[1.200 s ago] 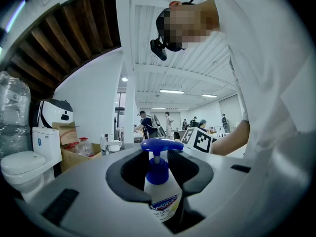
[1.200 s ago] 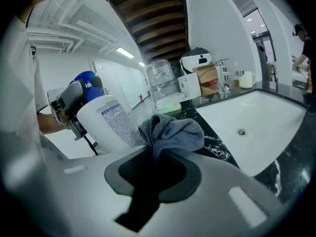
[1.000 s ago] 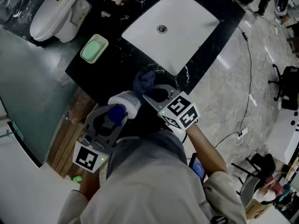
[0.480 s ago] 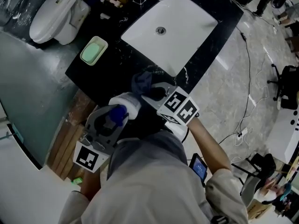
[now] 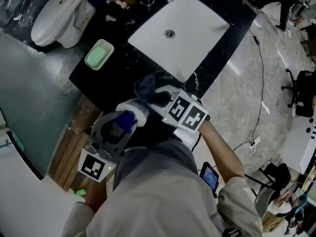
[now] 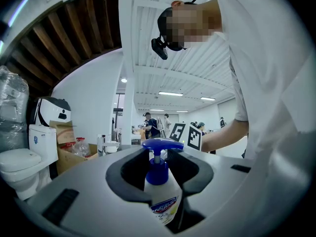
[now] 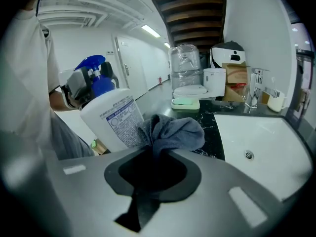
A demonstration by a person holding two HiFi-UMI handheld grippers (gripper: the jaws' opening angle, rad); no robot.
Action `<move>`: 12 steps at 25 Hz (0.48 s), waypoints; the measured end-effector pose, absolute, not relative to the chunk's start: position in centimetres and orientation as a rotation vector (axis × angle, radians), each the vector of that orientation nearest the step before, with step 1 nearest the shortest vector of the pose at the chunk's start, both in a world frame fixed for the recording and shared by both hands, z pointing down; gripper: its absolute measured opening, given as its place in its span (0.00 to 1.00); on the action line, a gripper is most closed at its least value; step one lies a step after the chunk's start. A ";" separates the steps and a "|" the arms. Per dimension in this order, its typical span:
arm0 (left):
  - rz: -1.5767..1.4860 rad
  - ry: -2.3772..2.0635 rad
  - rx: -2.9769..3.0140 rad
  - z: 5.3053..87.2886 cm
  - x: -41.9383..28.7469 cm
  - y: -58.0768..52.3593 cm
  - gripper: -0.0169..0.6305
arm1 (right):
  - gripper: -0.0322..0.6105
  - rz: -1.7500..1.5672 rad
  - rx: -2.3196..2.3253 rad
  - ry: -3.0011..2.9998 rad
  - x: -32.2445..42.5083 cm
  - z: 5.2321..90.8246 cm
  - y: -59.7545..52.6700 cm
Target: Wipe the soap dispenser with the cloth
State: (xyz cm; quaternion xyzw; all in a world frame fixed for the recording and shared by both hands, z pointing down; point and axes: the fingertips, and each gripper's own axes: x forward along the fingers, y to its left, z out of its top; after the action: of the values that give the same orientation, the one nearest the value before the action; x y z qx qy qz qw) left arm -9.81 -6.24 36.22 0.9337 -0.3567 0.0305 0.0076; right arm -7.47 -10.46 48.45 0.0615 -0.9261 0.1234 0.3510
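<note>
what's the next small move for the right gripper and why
Probably drag the cloth along the soap dispenser's labelled side toward the pump: the right gripper holds the cloth at its lower part, the left gripper holds it, and the label above lies bare.

Black marbled counter (image 5: pixel 121 70); white sink basin (image 5: pixel 197 23) inset; green soap dish (image 5: pixel 99 53) beside basin.

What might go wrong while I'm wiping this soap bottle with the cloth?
The left tongs hold the white plastic soap dispenser with a blue pump in the air, so the grey cloth in the right tongs pushing sideways may twist it loose. Rubbing near the pump could squirt soap.
</note>
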 end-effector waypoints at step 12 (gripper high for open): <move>0.079 -1.105 2.922 36.2 -9.6 -6.5 0.20 | 0.13 0.291 0.081 -2.428 -8.4 46.5 -9.9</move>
State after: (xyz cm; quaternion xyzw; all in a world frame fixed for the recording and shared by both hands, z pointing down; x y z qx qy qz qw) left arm -9.60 -6.47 36.20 0.9350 -0.3536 0.0252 0.0082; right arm -8.41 -9.90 46.51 0.0312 -0.9331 0.1117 0.3404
